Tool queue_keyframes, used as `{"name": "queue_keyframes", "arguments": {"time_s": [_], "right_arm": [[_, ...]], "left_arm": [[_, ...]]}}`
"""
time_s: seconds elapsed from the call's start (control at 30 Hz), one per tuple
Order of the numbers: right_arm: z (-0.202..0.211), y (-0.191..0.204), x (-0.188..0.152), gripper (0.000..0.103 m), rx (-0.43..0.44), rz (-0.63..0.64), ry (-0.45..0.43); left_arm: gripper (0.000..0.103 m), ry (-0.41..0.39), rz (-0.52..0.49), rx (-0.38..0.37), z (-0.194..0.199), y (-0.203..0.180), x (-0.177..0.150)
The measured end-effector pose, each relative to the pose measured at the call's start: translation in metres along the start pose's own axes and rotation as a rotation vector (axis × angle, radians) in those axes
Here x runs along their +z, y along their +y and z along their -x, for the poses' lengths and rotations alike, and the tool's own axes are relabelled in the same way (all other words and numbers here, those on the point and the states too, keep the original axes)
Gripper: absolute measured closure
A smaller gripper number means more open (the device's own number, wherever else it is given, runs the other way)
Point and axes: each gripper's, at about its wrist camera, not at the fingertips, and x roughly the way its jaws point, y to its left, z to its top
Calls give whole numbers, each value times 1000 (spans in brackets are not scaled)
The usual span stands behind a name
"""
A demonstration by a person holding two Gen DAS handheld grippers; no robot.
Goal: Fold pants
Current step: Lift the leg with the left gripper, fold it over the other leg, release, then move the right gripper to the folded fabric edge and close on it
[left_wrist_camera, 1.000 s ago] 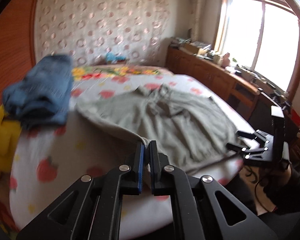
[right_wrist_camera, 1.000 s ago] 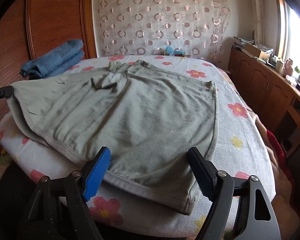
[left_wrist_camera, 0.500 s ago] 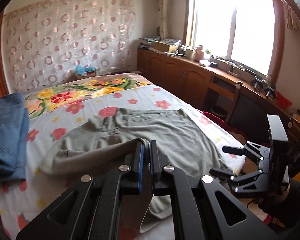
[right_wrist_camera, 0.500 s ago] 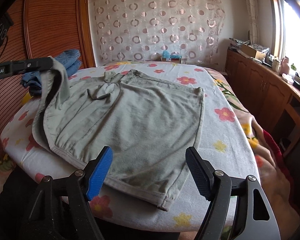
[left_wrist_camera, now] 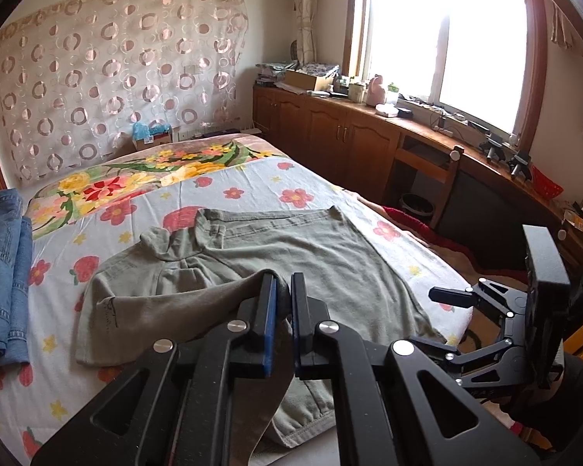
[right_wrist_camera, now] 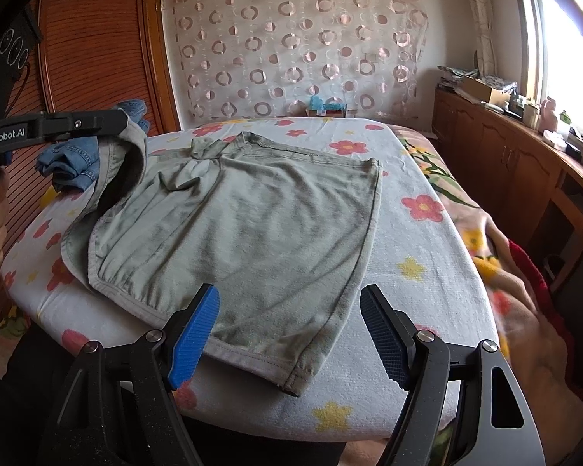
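the left gripper [left_wrist_camera: 283,291] is clamped on a lifted edge of the grey-green pants [right_wrist_camera: 252,229], holding that fold above the rest of the garment, while the right gripper [right_wrist_camera: 289,334] hangs with jaws apart and empty over the near hem. the pants lie on a bed [right_wrist_camera: 427,272] with a white flower-print cover, folded blue jeans [left_wrist_camera: 0,272] beside them at the bed's left side. beyond are a circle-patterned curtain [left_wrist_camera: 116,77], wooden cabinets [left_wrist_camera: 330,136] and a bright window [left_wrist_camera: 447,39]; the fabric is soft, lightly creased, mostly flat, waistband toward the curtain.
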Motion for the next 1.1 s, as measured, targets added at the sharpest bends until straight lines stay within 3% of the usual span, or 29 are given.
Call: {"name": "queue_keyframes", "arguments": {"time_s": [0.07, 0.13, 0.17, 0.23, 0.27, 0.43, 0.7, 0.9, 1.1], "right_arm": [[0, 1, 1, 26, -2, 3, 0], [1, 3, 1, 26, -2, 2, -1], [1, 2, 1, 26, -2, 2, -3], [1, -1, 1, 26, -2, 4, -6], [1, -1, 1, 26, -1, 4, -6], [0, 0, 2, 27, 13, 8, -9], [-4, 5, 18, 48, 98, 5, -15], [-17, 20, 42, 63, 162, 52, -9], [-46, 25, 58, 70, 219, 54, 39]], "left_arm": [[84, 8, 20, 4, 0, 3, -3], [52, 11, 32, 26, 2, 7, -7], [47, 7, 34, 24, 3, 8, -9], [24, 4, 46, 29, 6, 13, -14], [22, 1, 55, 36, 9, 16, -17], [21, 28, 98, 74, 13, 36, -39], [21, 91, 126, 124, 9, 55, -73], [21, 95, 158, 145, 12, 69, -84], [21, 62, 182, 185, 17, 78, -92]]}}
